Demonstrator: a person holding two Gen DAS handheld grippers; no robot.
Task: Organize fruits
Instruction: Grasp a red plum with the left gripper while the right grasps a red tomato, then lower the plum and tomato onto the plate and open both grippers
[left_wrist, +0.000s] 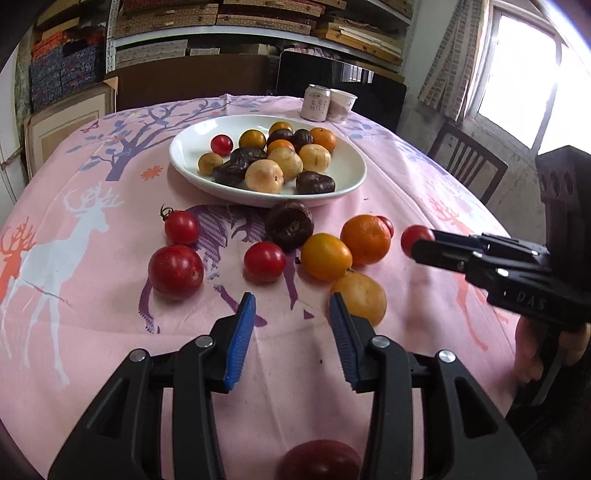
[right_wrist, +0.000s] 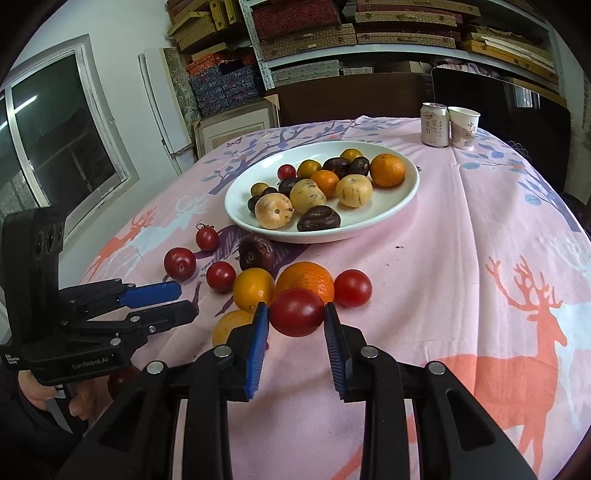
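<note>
A white plate (left_wrist: 192, 147) (right_wrist: 406, 195) holds several yellow, orange, dark and red fruits. Loose fruits lie in front of it on the pink cloth: red tomatoes (left_wrist: 264, 261), a dark fruit (left_wrist: 289, 224), an orange (left_wrist: 365, 239) and yellow fruits (left_wrist: 325, 256). My left gripper (left_wrist: 291, 308) is open and empty above the cloth, its right fingertip beside a yellow fruit (left_wrist: 360, 297). My right gripper (right_wrist: 295, 312) is open with a red tomato (right_wrist: 297, 312) between its fingertips; in the left wrist view it (left_wrist: 421, 245) reaches in from the right at that tomato (left_wrist: 413, 236).
A drink can (right_wrist: 436, 123) and a paper cup (right_wrist: 463, 127) stand at the table's far edge. A wooden chair (left_wrist: 467, 162) stands to the right of the table. Shelves of boxes fill the back wall. A red fruit (left_wrist: 319, 459) lies under my left gripper.
</note>
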